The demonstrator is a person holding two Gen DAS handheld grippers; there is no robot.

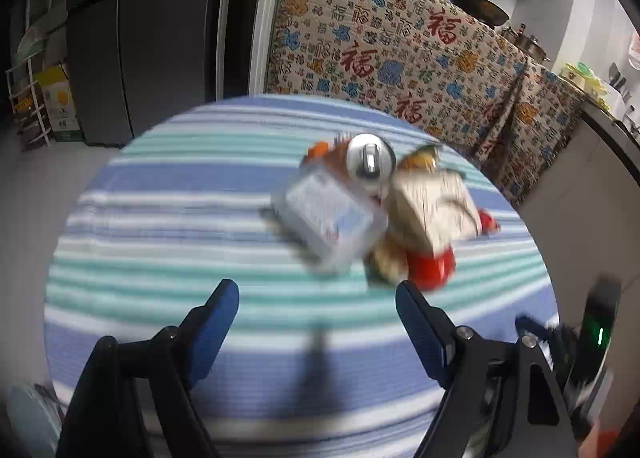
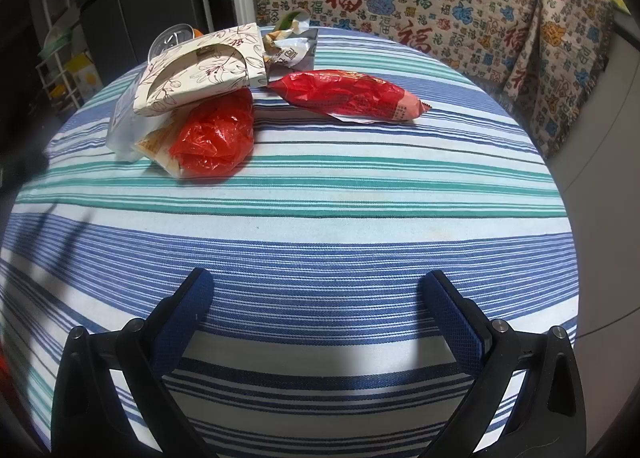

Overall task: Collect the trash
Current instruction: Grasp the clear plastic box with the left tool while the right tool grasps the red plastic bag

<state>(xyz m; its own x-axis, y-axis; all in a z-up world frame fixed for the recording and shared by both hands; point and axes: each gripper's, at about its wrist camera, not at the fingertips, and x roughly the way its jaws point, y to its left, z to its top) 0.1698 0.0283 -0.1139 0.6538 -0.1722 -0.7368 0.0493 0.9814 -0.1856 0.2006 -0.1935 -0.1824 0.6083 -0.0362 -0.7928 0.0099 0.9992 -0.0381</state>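
striped tablecloth [image 2: 320, 217] | patterned drape [image 1: 400, 53] behind | dark fridge [image 1: 152, 37] | wok [image 1: 478, 5] above drape

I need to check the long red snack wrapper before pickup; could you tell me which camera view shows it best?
The right wrist view: the long red snack wrapper lies sharp and whole on the striped tablecloth. The left wrist view is motion-blurred, and only a small red tip shows behind the floral box.

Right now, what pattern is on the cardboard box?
Brown floral line drawings on cream box; clearest in right wrist view.
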